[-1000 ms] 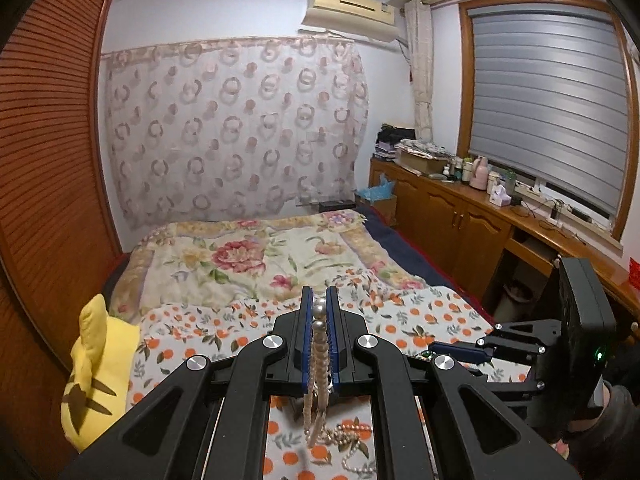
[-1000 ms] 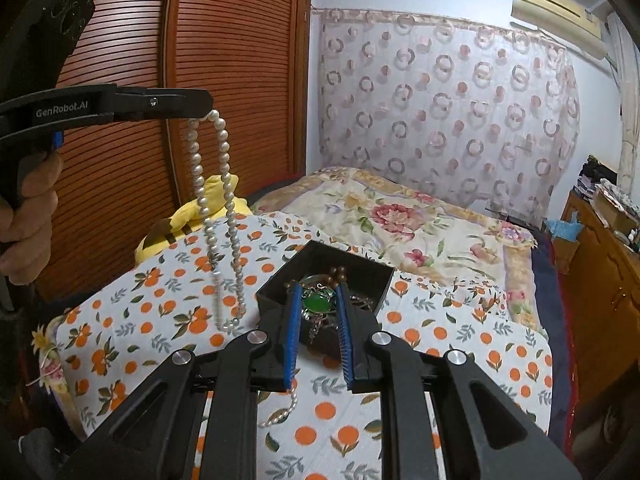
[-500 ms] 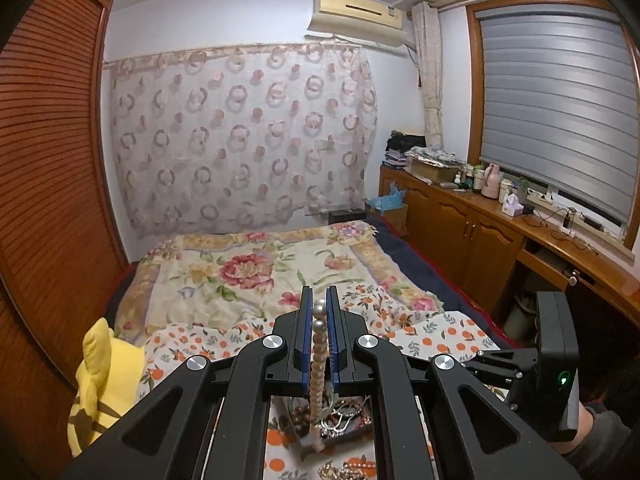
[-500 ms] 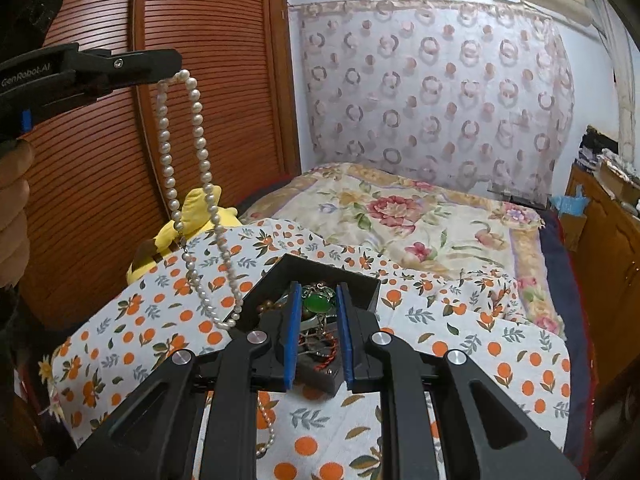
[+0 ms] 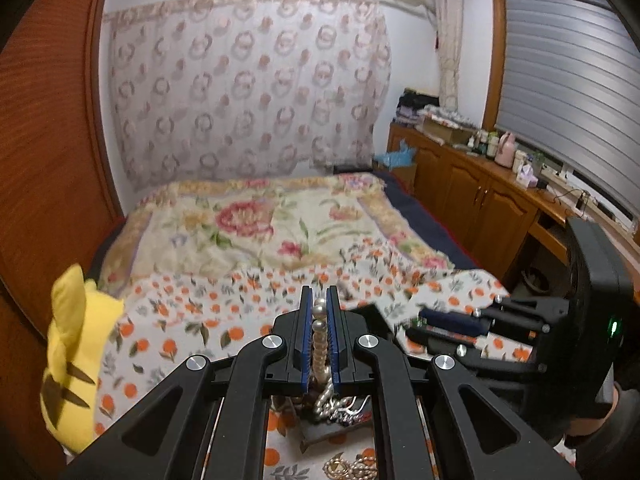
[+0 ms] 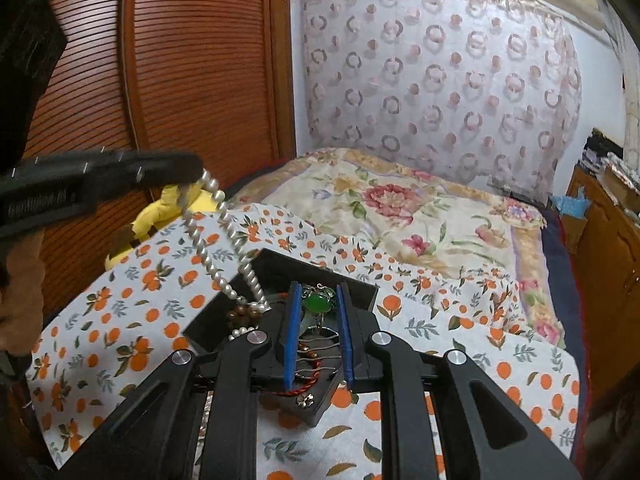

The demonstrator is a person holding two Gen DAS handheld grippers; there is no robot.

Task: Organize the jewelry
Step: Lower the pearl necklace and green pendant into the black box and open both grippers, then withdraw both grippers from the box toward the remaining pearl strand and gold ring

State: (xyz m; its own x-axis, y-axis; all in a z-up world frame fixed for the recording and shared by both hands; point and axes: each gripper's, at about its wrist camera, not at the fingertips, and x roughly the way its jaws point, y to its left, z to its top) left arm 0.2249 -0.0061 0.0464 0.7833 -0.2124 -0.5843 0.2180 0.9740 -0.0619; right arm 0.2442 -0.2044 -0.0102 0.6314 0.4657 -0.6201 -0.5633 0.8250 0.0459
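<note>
My left gripper (image 5: 319,304) is shut on a white pearl necklace (image 5: 319,338). In the right wrist view the left gripper (image 6: 192,170) holds the necklace (image 6: 224,256) so that its lower end trails into a black jewelry box (image 6: 356,288) on the orange-print cloth. The box holds a green-stone piece (image 6: 317,303), brown beads (image 6: 242,314) and red cord. My right gripper (image 6: 318,300) is open just above the box, its blue pads either side of the green stone, not touching it. It shows at the right of the left wrist view (image 5: 440,320).
The orange-print cloth (image 6: 120,320) covers the near end of a bed with a floral quilt (image 6: 400,208). A yellow plush toy (image 5: 76,352) lies at the left. Loose gold and pearl jewelry (image 5: 352,468) lies on the cloth near me. Wooden cabinets (image 5: 480,200) run along the right.
My left gripper has come down and toward the box, so the hanging pearl necklace now reaches into it. My right gripper has stayed over the box.
</note>
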